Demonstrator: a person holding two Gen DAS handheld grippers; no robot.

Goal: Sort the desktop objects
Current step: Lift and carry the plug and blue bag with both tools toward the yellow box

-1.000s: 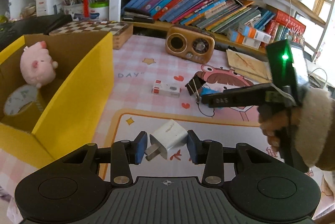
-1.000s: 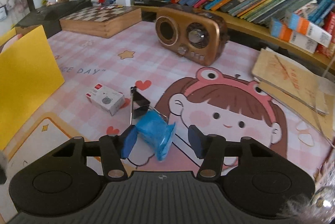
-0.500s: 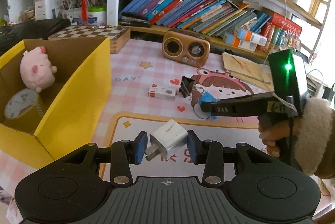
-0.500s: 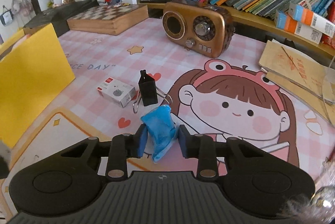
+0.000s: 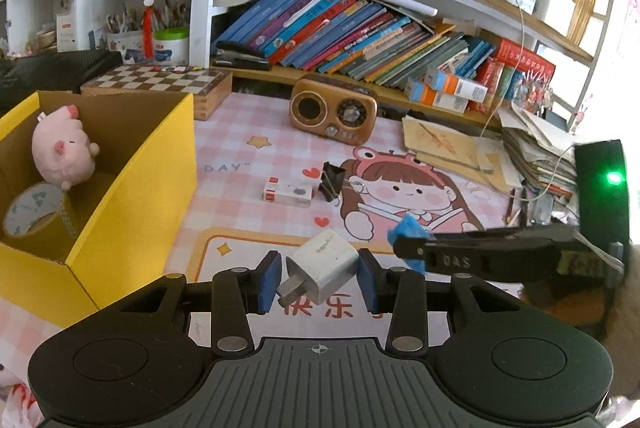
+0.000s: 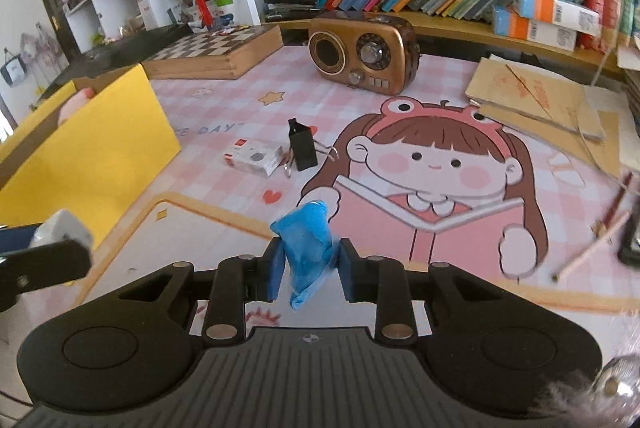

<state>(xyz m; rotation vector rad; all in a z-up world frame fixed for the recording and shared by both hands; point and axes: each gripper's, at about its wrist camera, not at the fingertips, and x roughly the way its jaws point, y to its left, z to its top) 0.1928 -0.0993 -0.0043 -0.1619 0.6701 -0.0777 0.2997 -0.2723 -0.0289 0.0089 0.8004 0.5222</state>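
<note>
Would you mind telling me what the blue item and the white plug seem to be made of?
Blue item: apparently thin, soft plastic or foil; it looks glossy and crumpled between the jaws. White plug: seemingly hard plastic, smooth and matte with crisp edges, and grey prongs that look metallic.

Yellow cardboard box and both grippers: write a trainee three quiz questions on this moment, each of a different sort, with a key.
1. True or false: the left gripper holds the white plug-in charger cube.
2. The right gripper grips: A) the black binder clip; B) the crumpled blue wrapper; C) the small white and red carton.
3. Fill in: inside the yellow cardboard box lie a tape roll and a pink plush ____.

Key: 1 true; 2 B; 3 pig.
</note>
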